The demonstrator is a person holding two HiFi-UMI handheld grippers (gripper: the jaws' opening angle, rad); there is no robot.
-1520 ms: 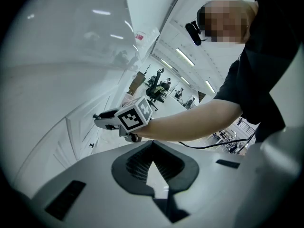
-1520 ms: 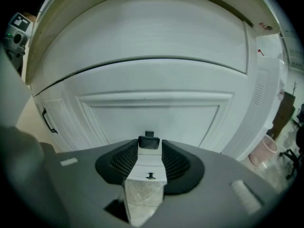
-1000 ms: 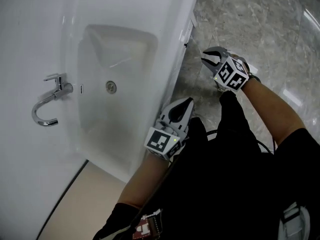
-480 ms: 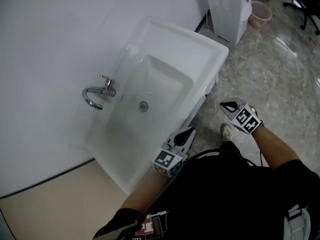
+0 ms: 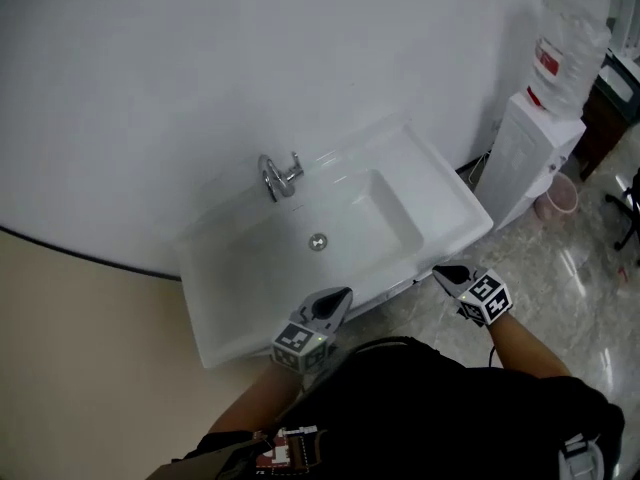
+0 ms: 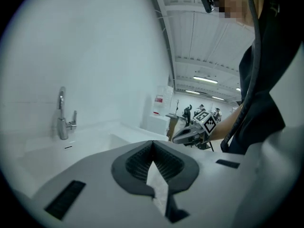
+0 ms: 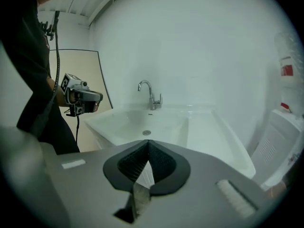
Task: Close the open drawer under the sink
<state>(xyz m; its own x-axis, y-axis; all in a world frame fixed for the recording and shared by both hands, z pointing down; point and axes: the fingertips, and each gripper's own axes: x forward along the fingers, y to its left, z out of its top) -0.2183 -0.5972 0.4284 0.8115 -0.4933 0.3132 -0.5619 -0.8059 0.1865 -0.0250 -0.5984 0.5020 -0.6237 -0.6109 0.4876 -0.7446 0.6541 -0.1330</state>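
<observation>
Progress: no drawer front showed past the sink (image 5: 440,203); the drawer lay hidden beneath the basin, so it was probably shut, with little left to do.
Left gripper (image 5: 343,295): clenched, empty, by the sink's front edge.
Right gripper (image 5: 441,271): clenched, empty, near the front right corner.
Room: open floor (image 5: 570,278) to the right; water dispenser (image 5: 525,158) well apart.

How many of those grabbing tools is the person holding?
2. The left gripper is at the front edge of the sink, near its middle. The right gripper is over the floor by the sink's front right corner. Neither is hidden.
</observation>
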